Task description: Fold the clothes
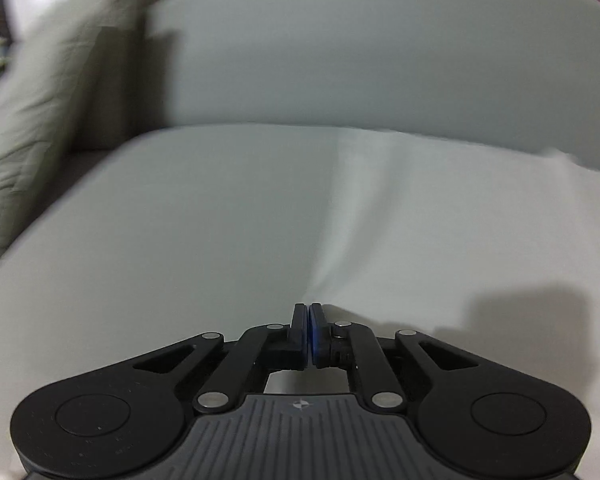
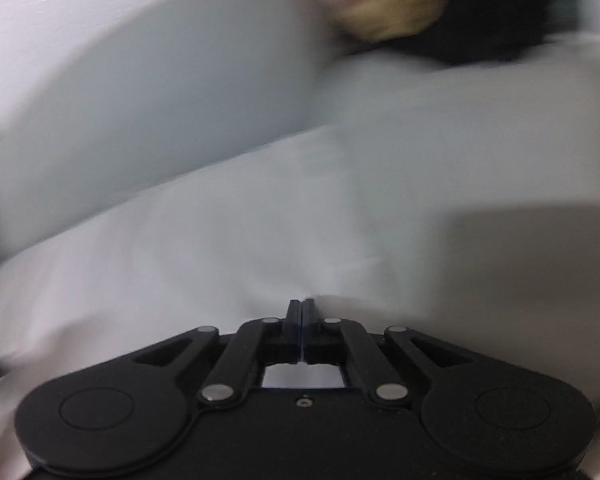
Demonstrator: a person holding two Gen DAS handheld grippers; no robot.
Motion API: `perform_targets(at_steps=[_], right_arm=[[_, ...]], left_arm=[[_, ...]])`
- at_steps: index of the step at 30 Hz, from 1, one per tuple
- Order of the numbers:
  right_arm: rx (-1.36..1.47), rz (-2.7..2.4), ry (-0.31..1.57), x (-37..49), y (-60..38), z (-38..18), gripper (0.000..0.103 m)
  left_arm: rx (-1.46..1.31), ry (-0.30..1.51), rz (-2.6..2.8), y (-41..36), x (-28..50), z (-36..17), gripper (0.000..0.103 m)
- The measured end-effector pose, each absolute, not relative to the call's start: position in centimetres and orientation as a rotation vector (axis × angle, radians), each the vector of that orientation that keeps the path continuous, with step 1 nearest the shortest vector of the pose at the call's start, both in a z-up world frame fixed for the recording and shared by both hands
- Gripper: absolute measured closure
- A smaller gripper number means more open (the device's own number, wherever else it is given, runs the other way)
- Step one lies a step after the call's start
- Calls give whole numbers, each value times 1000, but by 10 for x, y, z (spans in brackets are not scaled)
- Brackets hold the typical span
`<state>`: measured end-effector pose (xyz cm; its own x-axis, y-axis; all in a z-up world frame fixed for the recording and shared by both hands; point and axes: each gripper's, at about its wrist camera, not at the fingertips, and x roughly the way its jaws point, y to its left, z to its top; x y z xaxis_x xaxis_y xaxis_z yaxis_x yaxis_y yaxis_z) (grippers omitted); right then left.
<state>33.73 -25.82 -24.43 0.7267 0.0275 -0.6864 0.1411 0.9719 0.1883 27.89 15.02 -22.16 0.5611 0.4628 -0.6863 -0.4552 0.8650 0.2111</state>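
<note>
Directly ahead of both sets of jaws and touching them: a pale white-grey cloth garment [image 1: 440, 216], spread over a flat grey-green padded surface [image 1: 160, 220] that looks like a bed or sofa seat. Left black two-finger gripper [image 1: 308, 310] with jaws pressed fully together, a ridge of the cloth running away from the tips up and to the right, so apparently pinched on the fabric's near edge. Right black two-finger gripper [image 2: 301, 304] likewise closed tight, no gap between the fingers, a small pucker of the same pale cloth [image 2: 340, 220] rising just at the tips; probably gripped too, though heavy blur keeps that from being certain. Long axis of the garment seemingly across, from one gripper toward the other, neither hand clearly nearer since both sit at its near hem. Fabric thin, soft, lightly creased, almost the same tone as the surface, its left border showing only as a faint line in the left wrist view. Judged next: lifting the held edge and carrying it forward, away from the cameras, toward the grey-green backrest [image 1: 380, 52]. Off to the left, an upright quilted beige cushion [image 1: 48, 100]; far right in the right wrist view, a blurred heap of red, tan and black items [image 2: 440, 12], not identifiable.
</note>
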Motion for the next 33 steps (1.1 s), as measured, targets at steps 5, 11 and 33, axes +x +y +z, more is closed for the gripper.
perform_targets(at_steps=[5, 11, 33], right_arm=[[221, -48, 701, 333, -253, -225, 97], [316, 406, 734, 350, -190, -216, 95], [216, 355, 635, 414, -153, -239, 97]], left_arm=[[-120, 767, 518, 172, 272, -197, 98], [-18, 699, 147, 100, 297, -180, 95], [137, 682, 338, 108, 396, -208, 88]])
